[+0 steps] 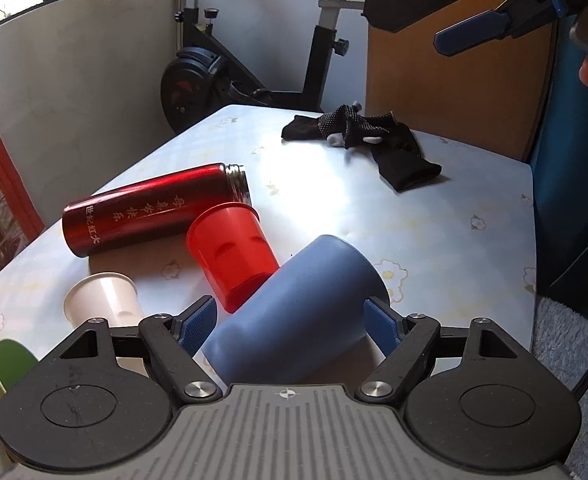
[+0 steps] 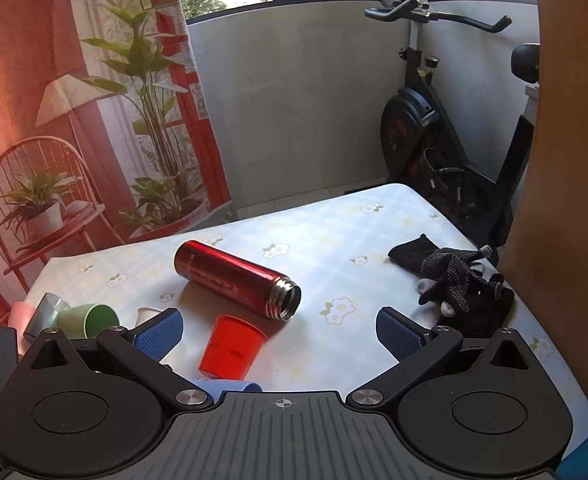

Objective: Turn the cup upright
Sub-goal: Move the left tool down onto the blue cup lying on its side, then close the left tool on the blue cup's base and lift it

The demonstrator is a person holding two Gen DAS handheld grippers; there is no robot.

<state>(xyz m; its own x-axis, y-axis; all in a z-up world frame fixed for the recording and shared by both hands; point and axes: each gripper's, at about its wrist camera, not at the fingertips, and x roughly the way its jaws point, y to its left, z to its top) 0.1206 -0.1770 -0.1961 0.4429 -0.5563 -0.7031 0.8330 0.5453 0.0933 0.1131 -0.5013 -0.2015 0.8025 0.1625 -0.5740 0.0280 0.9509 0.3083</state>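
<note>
A blue cup (image 1: 294,312) lies on its side between the fingers of my left gripper (image 1: 289,322). The jaws are open around it, with a small gap on each side. A red cup (image 1: 229,256) lies on its side just beyond it, touching it. A red metal flask (image 1: 153,214) lies behind that, mouth to the right. A white cup (image 1: 101,300) and a green cup (image 1: 1,364) lie at the left. My right gripper (image 2: 277,334) is open and empty, above the table over the red cup (image 2: 229,352); it also shows in the left wrist view (image 1: 426,28), raised high.
Black gloves (image 1: 358,140) lie at the table's far right, also in the right wrist view (image 2: 458,288). The flowered table (image 1: 454,240) ends at an exercise bike (image 1: 253,60) behind. A wooden panel (image 1: 454,92) stands at the right. A pink and a grey cup (image 2: 41,312) lie at the left edge.
</note>
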